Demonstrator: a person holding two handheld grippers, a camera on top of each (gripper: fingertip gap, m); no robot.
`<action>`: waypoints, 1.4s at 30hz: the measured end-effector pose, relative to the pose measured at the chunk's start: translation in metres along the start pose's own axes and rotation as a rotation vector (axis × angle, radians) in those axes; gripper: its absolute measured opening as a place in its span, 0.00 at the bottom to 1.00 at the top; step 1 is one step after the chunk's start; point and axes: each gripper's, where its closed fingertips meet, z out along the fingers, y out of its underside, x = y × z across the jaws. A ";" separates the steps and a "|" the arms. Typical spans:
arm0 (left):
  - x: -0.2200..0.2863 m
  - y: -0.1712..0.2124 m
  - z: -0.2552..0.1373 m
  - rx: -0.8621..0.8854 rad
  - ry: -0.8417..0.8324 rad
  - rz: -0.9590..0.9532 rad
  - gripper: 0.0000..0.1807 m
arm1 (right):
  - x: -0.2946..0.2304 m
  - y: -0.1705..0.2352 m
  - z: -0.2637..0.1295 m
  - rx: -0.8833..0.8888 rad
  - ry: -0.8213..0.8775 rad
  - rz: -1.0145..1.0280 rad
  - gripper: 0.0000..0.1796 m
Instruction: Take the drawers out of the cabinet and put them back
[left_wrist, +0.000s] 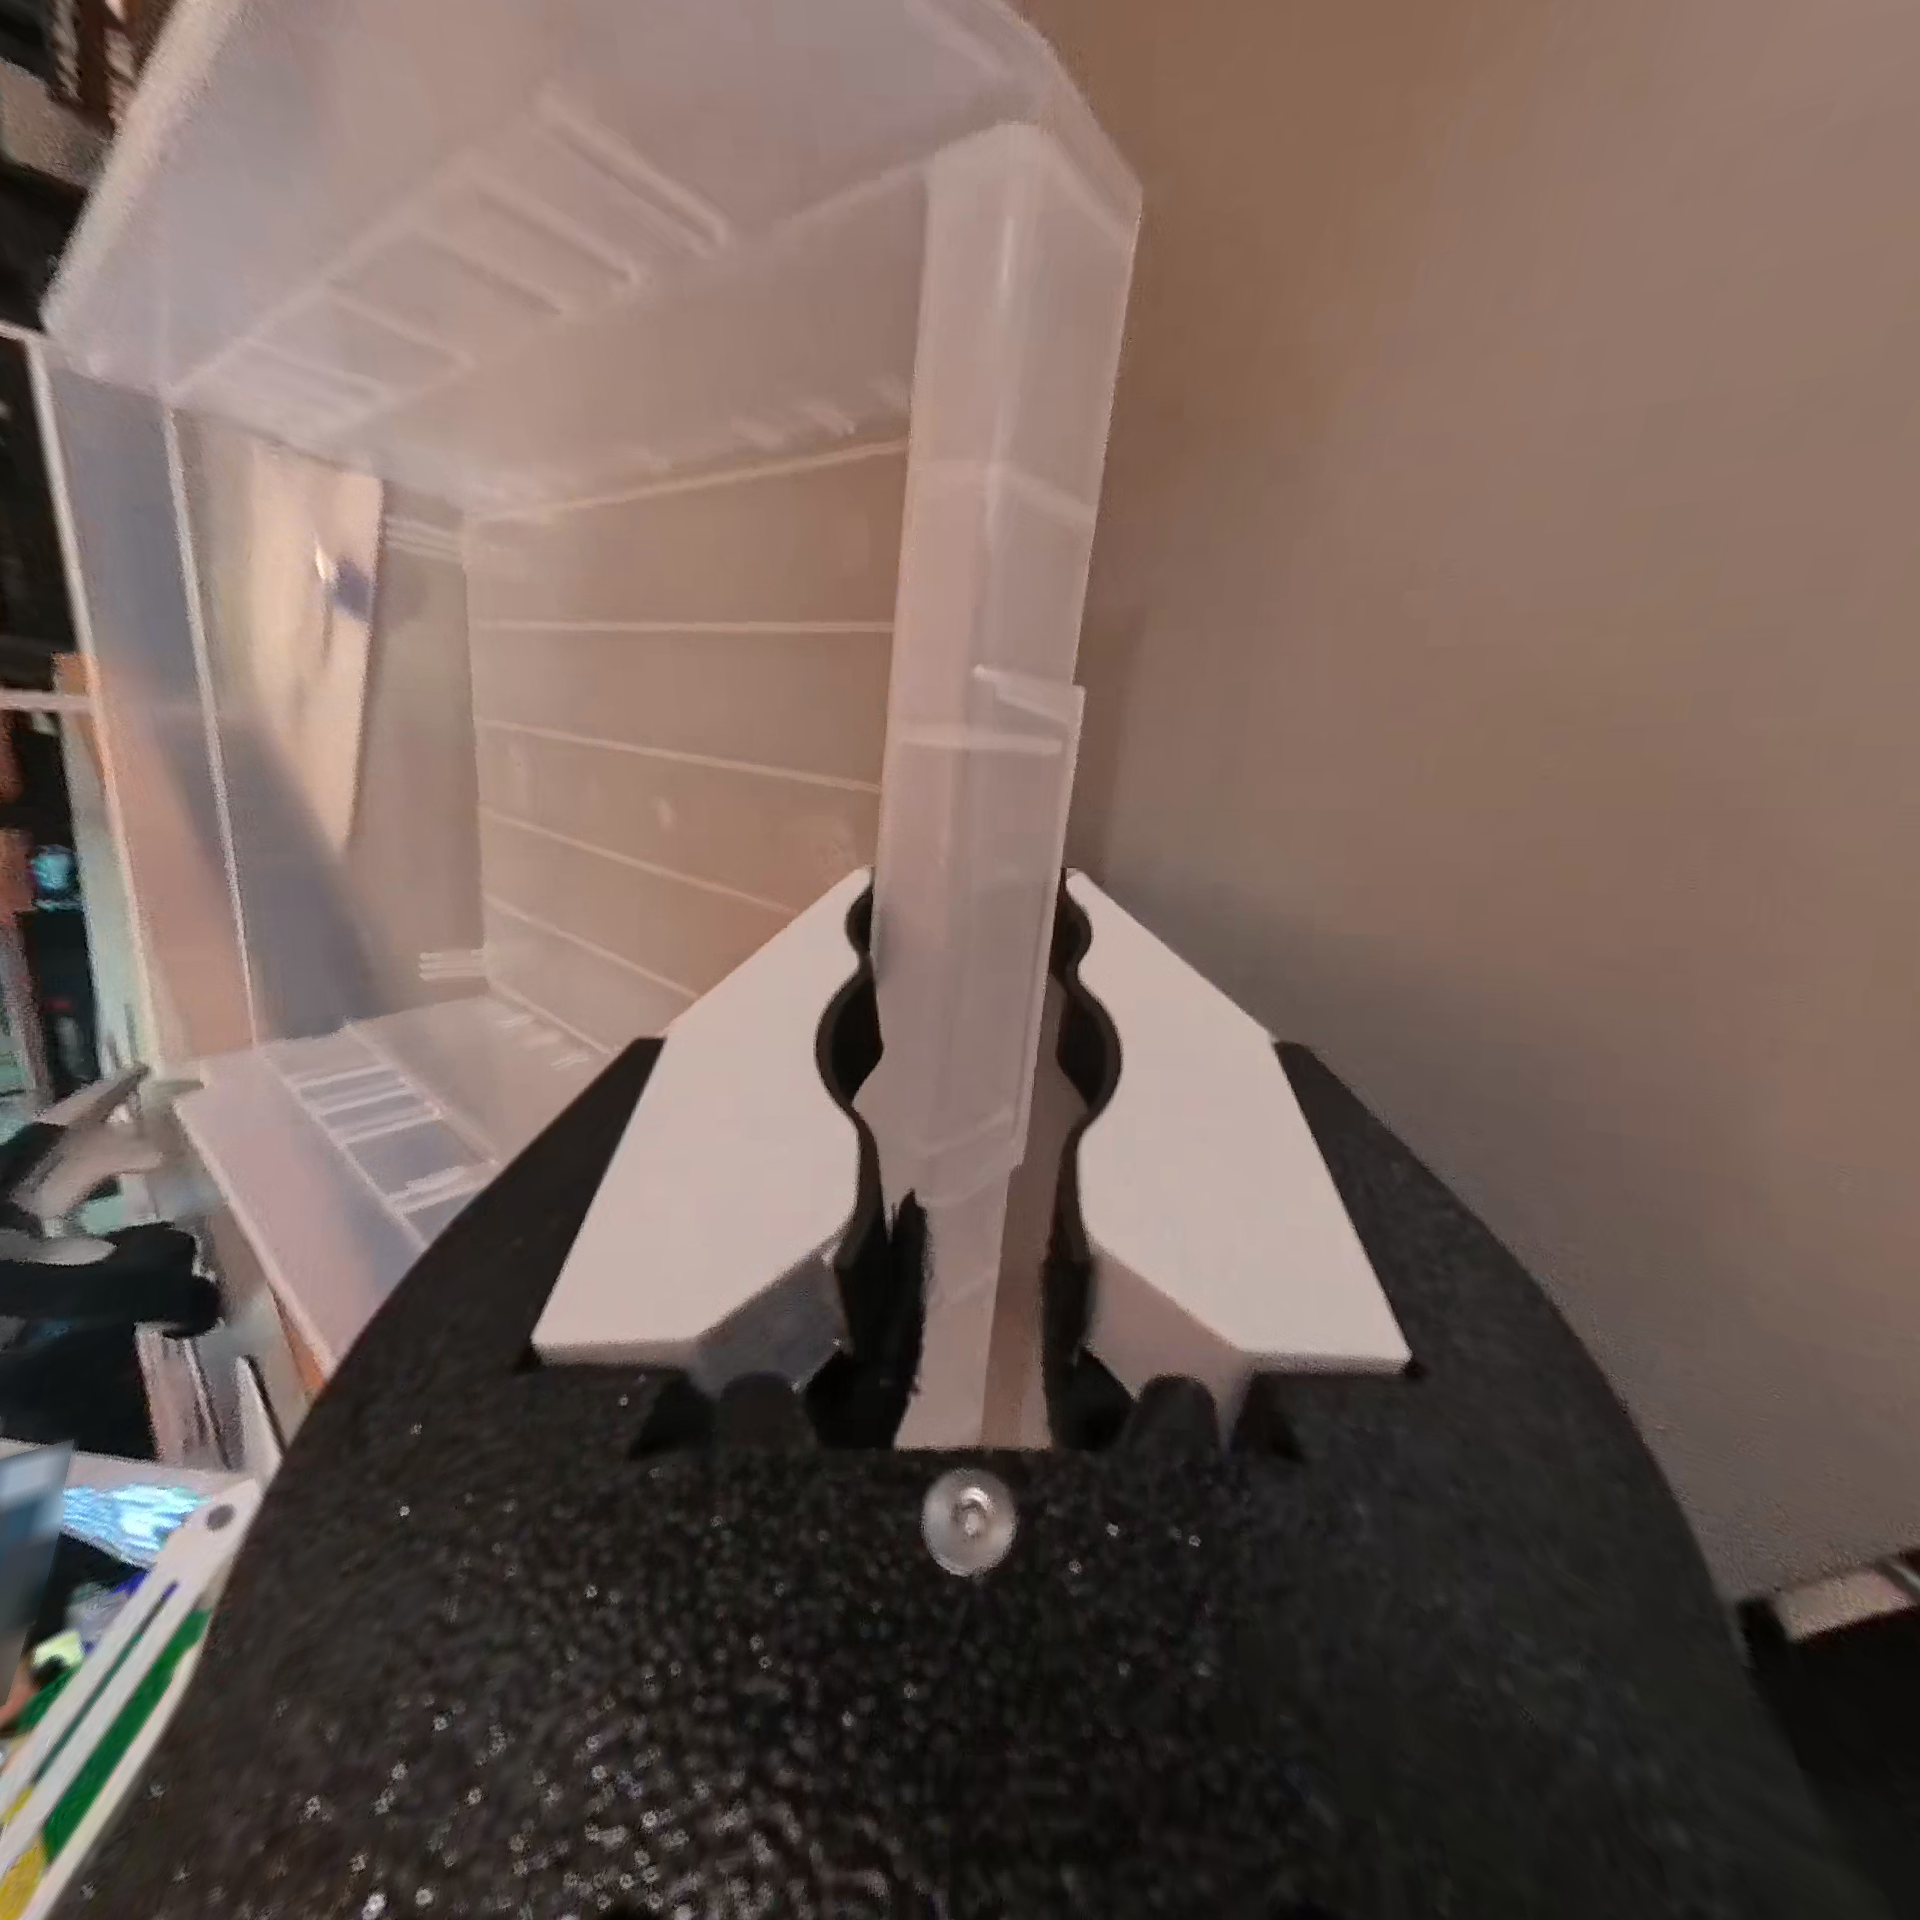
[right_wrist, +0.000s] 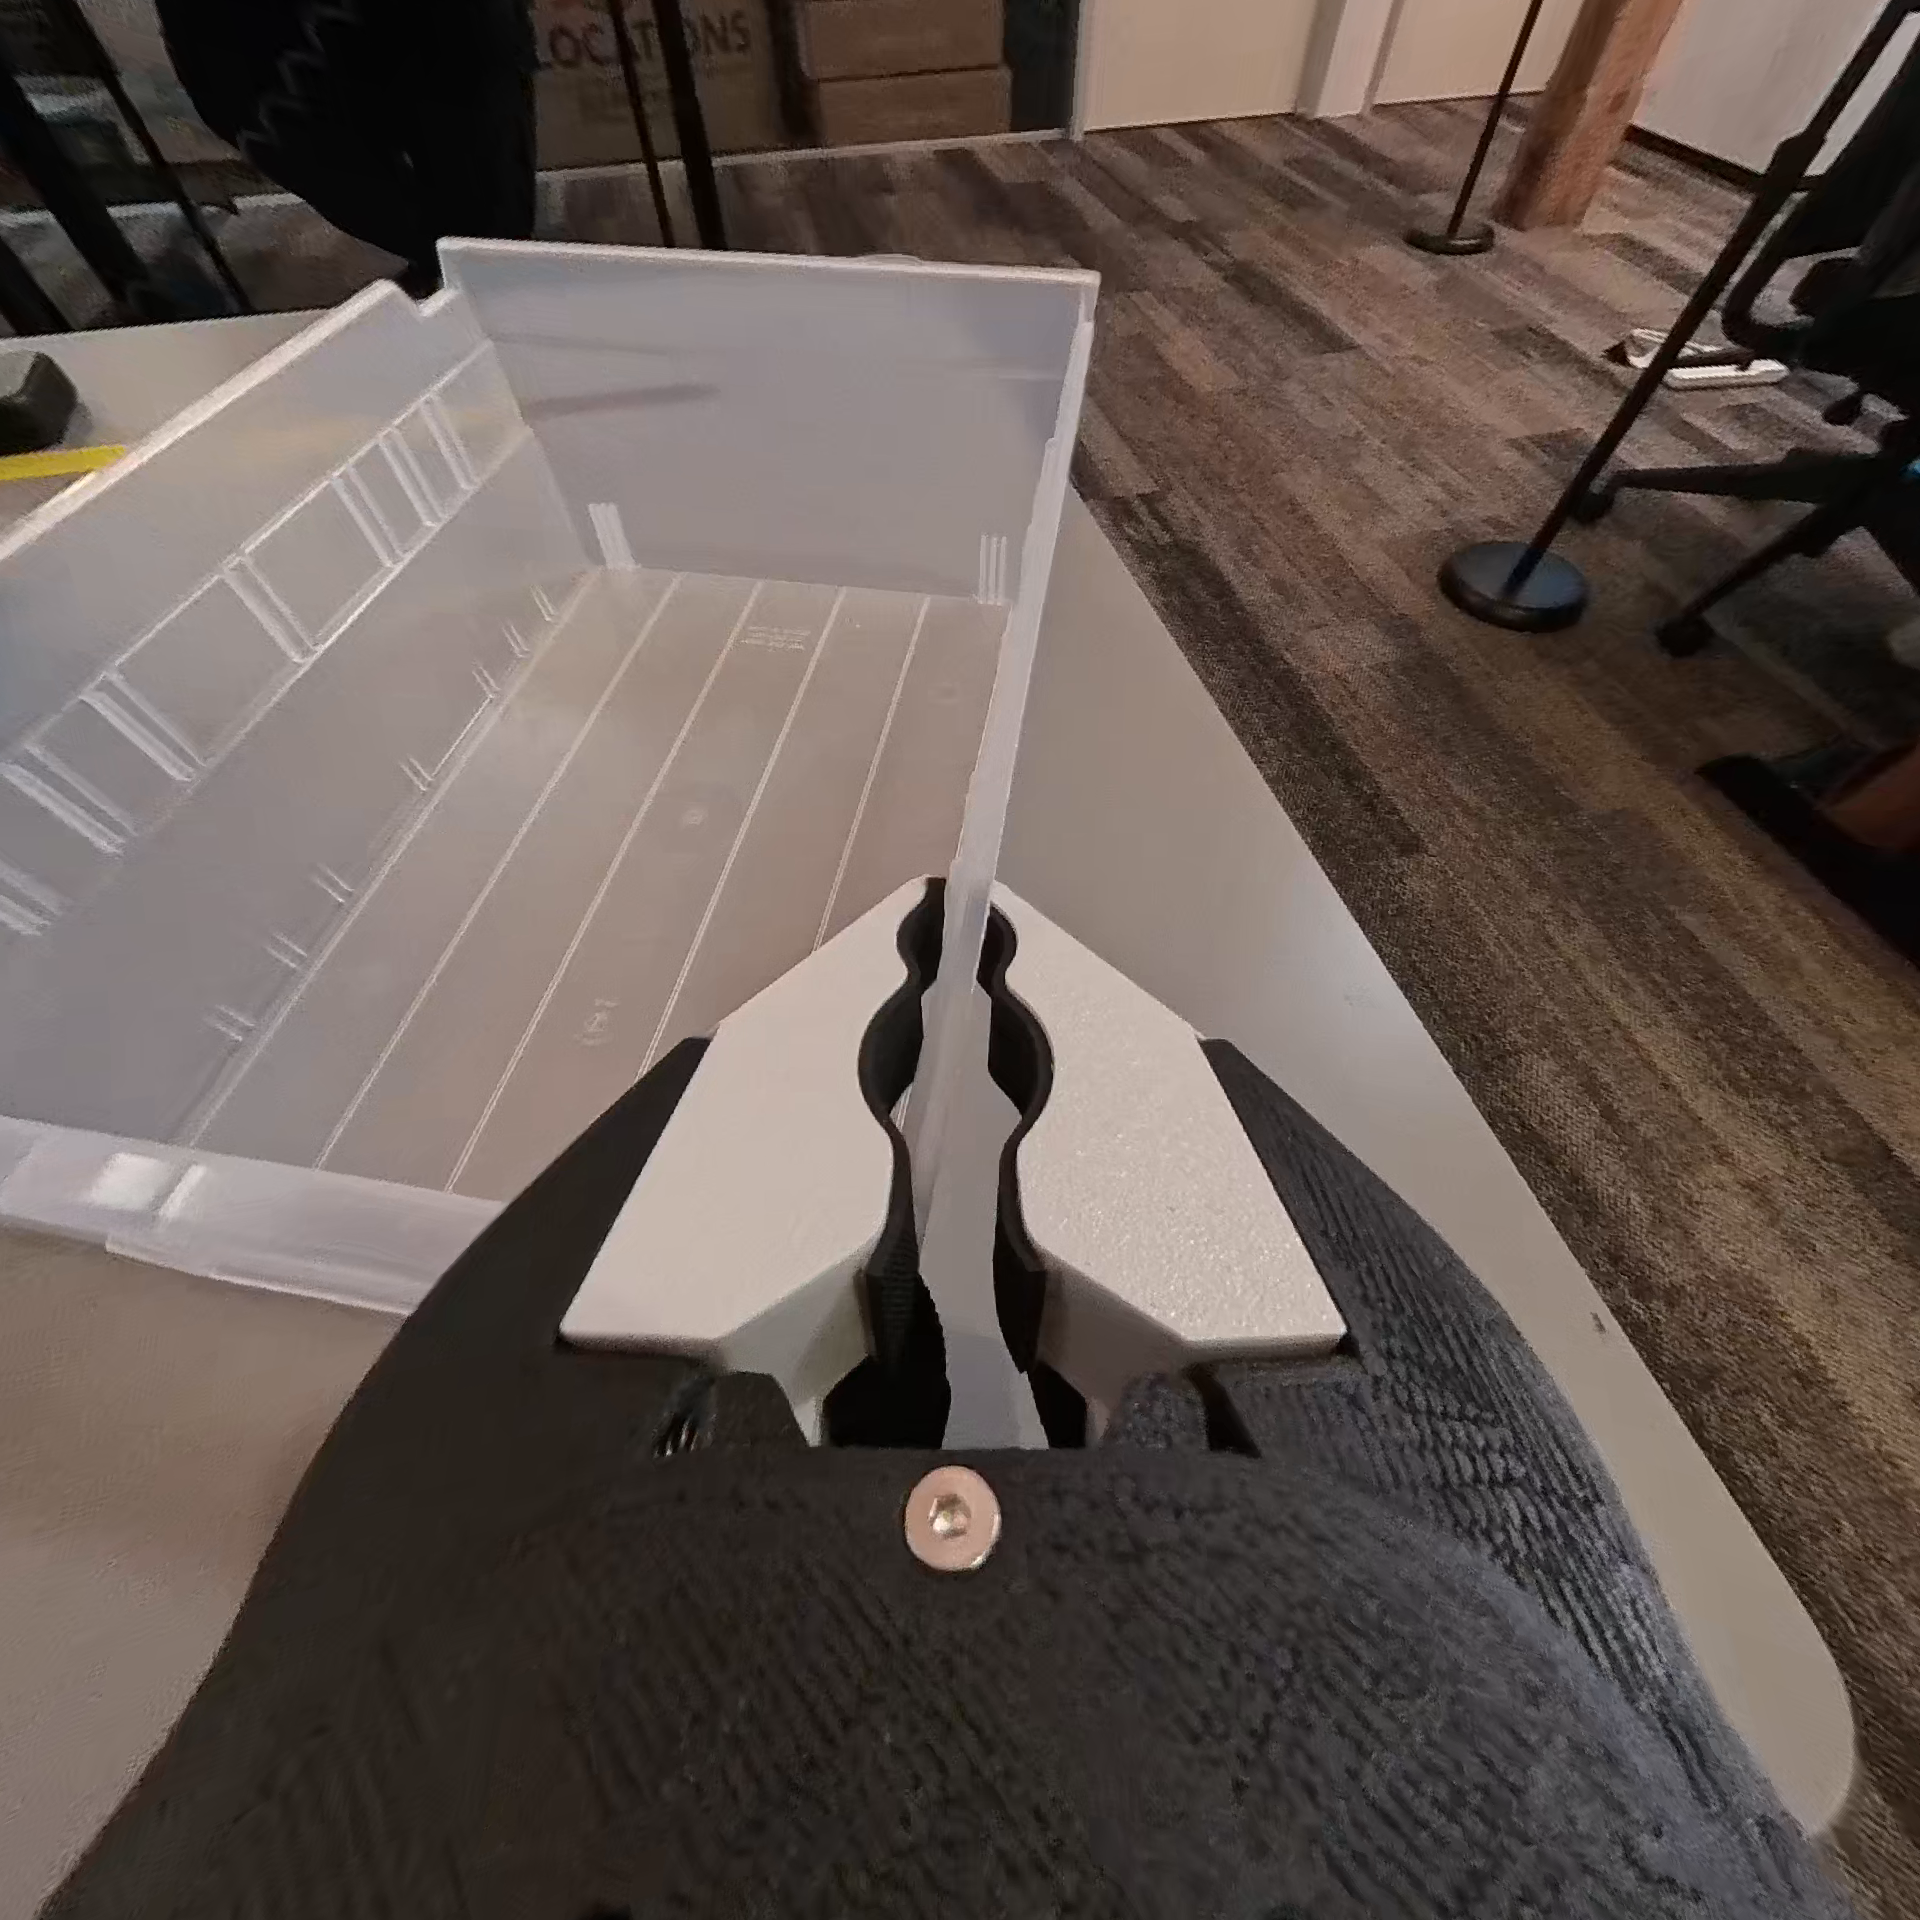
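Observation:
A clear plastic drawer (right_wrist: 623, 779) with a white end panel (right_wrist: 769, 416) rests on a pale table (right_wrist: 1195, 831). My right gripper (right_wrist: 961, 914) is shut on the drawer's thin right side wall, which runs straight between the pads. In the left wrist view the drawer (left_wrist: 675, 675) appears turned on its side in front of a beige wall. My left gripper (left_wrist: 961, 904) is shut on its thick folded rim (left_wrist: 997, 623), with both pads against it. The drawer looks empty. The cabinet is not in view.
The table's right edge (right_wrist: 1455, 1039) drops to a striped carpet floor with round stand bases (right_wrist: 1517, 582) and an office chair (right_wrist: 1849, 312). Cardboard boxes (right_wrist: 894, 73) stand at the back. Cluttered shelves and blurred dark objects (left_wrist: 94, 1247) lie at the left of the left wrist view.

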 end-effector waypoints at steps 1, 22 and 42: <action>0.002 -0.003 -0.001 0.025 -0.015 0.012 0.16 | -0.001 0.001 -0.003 -0.006 -0.006 -0.007 0.02; 0.014 -0.002 -0.056 0.231 -0.121 -0.063 0.16 | -0.075 0.028 -0.064 -0.226 -0.784 -0.146 0.02; -0.014 -0.022 -0.091 0.395 -0.284 -0.107 0.16 | -0.204 0.017 -0.070 -0.374 -1.217 -0.312 0.02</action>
